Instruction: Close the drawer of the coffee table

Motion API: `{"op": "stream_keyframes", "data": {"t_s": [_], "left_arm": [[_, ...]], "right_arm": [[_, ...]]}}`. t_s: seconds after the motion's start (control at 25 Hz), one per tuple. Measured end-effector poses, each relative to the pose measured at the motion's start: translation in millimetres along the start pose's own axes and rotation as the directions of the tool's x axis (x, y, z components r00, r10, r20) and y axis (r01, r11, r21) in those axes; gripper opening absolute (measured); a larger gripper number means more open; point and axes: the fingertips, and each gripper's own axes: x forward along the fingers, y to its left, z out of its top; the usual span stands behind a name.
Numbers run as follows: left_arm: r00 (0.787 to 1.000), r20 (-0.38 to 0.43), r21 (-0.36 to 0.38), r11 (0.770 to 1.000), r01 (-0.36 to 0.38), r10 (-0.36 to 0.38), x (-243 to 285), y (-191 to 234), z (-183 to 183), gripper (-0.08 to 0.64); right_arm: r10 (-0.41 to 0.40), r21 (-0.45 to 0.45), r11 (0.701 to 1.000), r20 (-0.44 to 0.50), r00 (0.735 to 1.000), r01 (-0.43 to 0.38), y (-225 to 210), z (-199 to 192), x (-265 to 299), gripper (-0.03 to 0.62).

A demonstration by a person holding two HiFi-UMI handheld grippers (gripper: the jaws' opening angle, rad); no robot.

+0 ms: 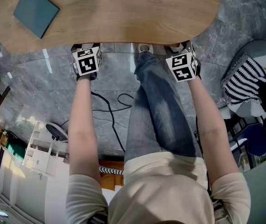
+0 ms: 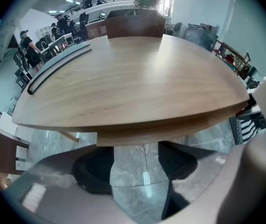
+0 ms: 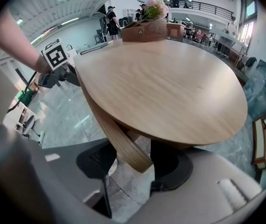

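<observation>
Hovering side by side at the table (image 1: 123, 13) edge, left gripper (image 1: 86, 48) and right gripper (image 1: 179, 48) stand wide and empty, the drawer (image 2: 161, 130) front running crosswise under that edge just ahead, equally near both for a shared push inward.

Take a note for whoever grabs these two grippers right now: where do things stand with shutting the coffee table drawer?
Left gripper: jaws apart, holding nothing, at the near edge of the tabletop.
Right gripper: jaws apart, holding nothing; the curved wooden drawer front lies just ahead of it, not clamped.
Done: the drawer looks pushed in under the tabletop, nearly or fully. I cannot tell whether it sits flush.
Left: check for a gap, probably nudge the front in if there is one, then back both grippers away.
</observation>
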Motion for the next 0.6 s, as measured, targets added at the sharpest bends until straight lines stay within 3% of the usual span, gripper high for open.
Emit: {"op": "stream_keyframes", "data": {"t_s": [0.6], "left_arm": [[1.000, 0.011, -0.086, 0.996, 0.006, -0.005, 2.0, 0.1, 5.5, 0.279]], "right_arm": [[0.011, 0.081, 0.997, 0.042, 0.999, -0.015, -7.4, 5.2, 1.7, 0.241]]}}
